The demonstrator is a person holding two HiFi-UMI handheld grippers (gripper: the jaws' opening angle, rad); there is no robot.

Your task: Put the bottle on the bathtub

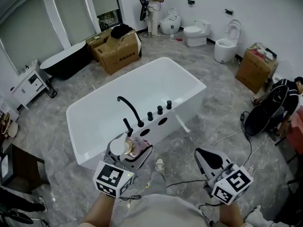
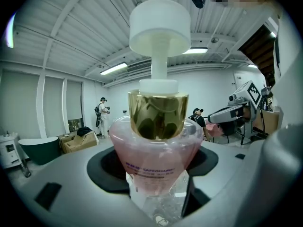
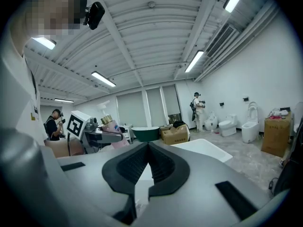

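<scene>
A clear pink pump bottle (image 1: 138, 147) with a gold collar and white pump head lies tilted in my left gripper (image 1: 135, 154), just before the near rim of the white bathtub (image 1: 189, 81). In the left gripper view the bottle (image 2: 156, 167) fills the gap between the jaws, which are shut on its body. The tub's black faucet (image 1: 129, 106) and knobs stand on the rim just beyond the bottle. My right gripper (image 1: 205, 156) hangs lower right over the floor, shut with nothing in it; its pads (image 3: 163, 167) meet at the tip.
Cardboard boxes (image 1: 118, 48) and a black tub (image 1: 66, 61) stand beyond the bathtub at the left. Toilets (image 1: 196, 33) line the far wall, where a person (image 1: 152, 4) stands. A box (image 1: 255, 69), black bag (image 1: 265, 111) and floor cables (image 1: 236, 136) lie at the right.
</scene>
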